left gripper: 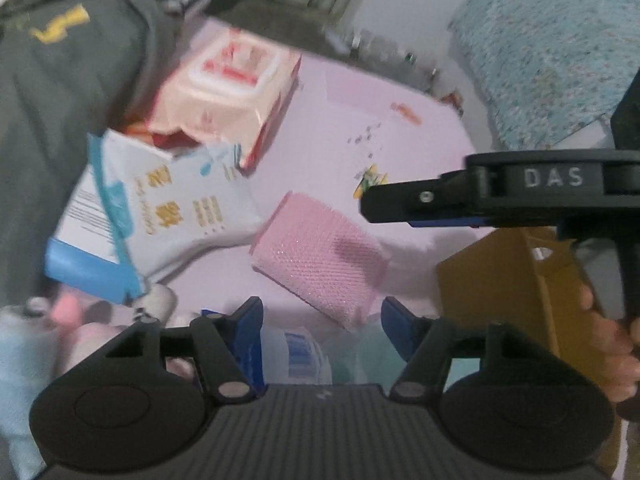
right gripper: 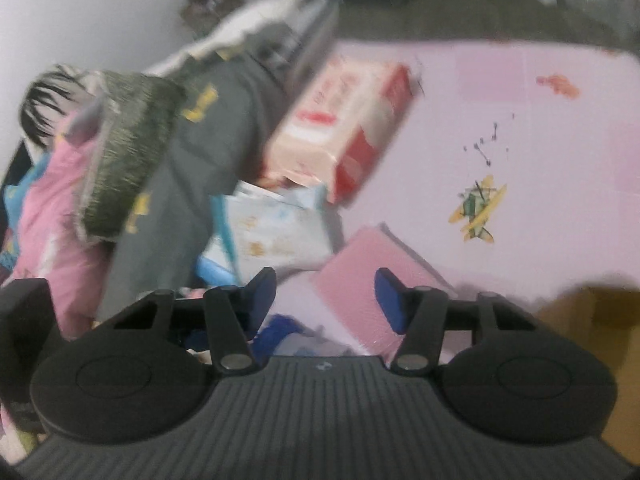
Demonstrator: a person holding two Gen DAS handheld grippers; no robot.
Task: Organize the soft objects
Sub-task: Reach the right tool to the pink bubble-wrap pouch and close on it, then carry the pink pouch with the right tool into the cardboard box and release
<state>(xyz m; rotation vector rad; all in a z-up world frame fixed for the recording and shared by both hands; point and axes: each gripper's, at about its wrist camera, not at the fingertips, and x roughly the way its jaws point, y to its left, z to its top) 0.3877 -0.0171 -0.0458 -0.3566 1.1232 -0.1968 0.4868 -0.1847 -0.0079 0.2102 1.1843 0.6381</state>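
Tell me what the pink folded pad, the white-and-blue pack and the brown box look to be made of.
Pink folded pad: likely a woven or mesh cloth; a fine dotted texture with a faint sparkle.
White-and-blue pack: thin plastic film, glossy and crinkled, probably a soft tissue or wipes pack.
Brown box: looks like matte cardboard, with flat panels and a folded edge.

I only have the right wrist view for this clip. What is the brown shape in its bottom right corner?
Observer: A yellow-brown cardboard box; the left wrist view shows its whole side wall.
Operator: Does the peach pack have a lid?
Observer: Yes, the peach plastic wipes pack has a white flip lid on its top face.
Operator: Anything beyond the mat on the right?
Observer: A light blue patterned fabric lies past the pink floor mat.
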